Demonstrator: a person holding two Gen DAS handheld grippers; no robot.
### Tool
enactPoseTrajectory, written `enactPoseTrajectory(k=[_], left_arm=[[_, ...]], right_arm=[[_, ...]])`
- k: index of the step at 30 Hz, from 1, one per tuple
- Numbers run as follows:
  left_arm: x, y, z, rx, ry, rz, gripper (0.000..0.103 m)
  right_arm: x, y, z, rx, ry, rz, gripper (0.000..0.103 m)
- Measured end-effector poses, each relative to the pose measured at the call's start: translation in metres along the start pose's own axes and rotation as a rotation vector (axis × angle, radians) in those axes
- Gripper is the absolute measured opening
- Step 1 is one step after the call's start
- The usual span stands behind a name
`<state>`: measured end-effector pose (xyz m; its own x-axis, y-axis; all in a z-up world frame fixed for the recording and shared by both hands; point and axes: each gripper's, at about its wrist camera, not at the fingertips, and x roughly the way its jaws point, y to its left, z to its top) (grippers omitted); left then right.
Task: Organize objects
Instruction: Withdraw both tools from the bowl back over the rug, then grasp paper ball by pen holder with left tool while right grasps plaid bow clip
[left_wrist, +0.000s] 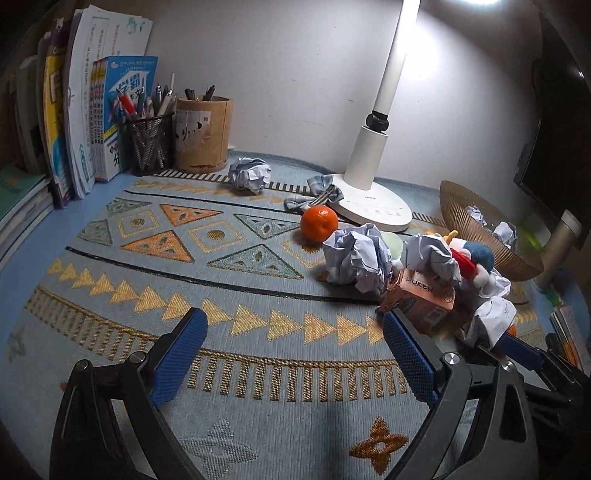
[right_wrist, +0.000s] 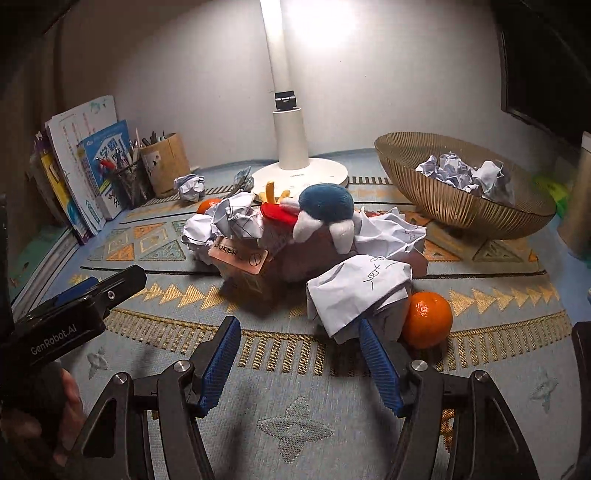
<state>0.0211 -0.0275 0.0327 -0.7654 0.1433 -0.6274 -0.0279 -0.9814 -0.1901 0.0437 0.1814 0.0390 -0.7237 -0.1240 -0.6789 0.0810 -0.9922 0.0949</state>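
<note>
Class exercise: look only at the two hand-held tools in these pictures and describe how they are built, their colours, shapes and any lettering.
Both tools, left and right, have black angular frames with triangular cut-outs and round silver bolts. Each finger carries a flat blue pad with a fine ribbed texture. Seen from the right wrist view, the left tool's black body bears white lettering "GenRobot.AI". No cables show.

Left gripper (left_wrist: 291, 325) wide open, right gripper (right_wrist: 299, 332) half open, both empty.
</note>
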Motion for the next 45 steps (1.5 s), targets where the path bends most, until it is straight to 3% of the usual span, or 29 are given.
enactPoseTrajectory(k=[18, 20, 22, 24, 28, 32, 36, 39, 42, 43, 45], left_arm=[[0.001, -0.005, -0.001, 0.003, 0.016, -0.017, 0.096], [0.001, -0.004, -0.001, 0.0, 0.019, -0.019, 0.096], [0.001, -0.002, 0.0, -0.006, 0.018, -0.019, 0.096], [0.001, -0.002, 0.0, -0.011, 0.019, -0.017, 0.096], [0.001, 0.0, 0.008, -0.002, 0.03, -0.028, 0.096], [0.007, 0.007, 0.053, 0.072, 0.026, -0.031, 0.096], [0.035, 0.022, 0.102, 0.112, -0.019, 0.014, 0.096], [0.079, 0.039, 0.131, 0.107, 0.026, 0.031, 0.096], [0.127, 0.048, 0.155, 0.117, 0.105, -0.042, 0.096], [0.14, 0.05, 0.16, 0.122, 0.124, -0.053, 0.095], [0.159, 0.053, 0.167, 0.128, 0.162, -0.095, 0.095]], right_arm=[[0.002, 0.001, 0.0, -0.007, 0.0, -0.014, 0.066], [-0.008, -0.002, -0.002, 0.015, -0.05, -0.021, 0.066], [-0.029, -0.012, -0.005, 0.07, -0.156, -0.045, 0.067], [-0.038, -0.025, -0.007, 0.13, -0.202, -0.072, 0.077], [-0.032, -0.049, -0.003, 0.239, -0.153, -0.057, 0.081], [-0.03, -0.067, 0.01, 0.272, -0.116, -0.076, 0.081], [-0.032, -0.06, 0.065, 0.21, -0.129, 0.051, 0.081], [-0.015, -0.035, 0.118, 0.14, -0.095, 0.206, 0.081], [0.036, -0.015, 0.159, 0.203, 0.064, 0.401, 0.074], [0.058, -0.008, 0.166, 0.242, 0.132, 0.442, 0.066], [0.099, 0.005, 0.171, 0.306, 0.253, 0.479, 0.064]])
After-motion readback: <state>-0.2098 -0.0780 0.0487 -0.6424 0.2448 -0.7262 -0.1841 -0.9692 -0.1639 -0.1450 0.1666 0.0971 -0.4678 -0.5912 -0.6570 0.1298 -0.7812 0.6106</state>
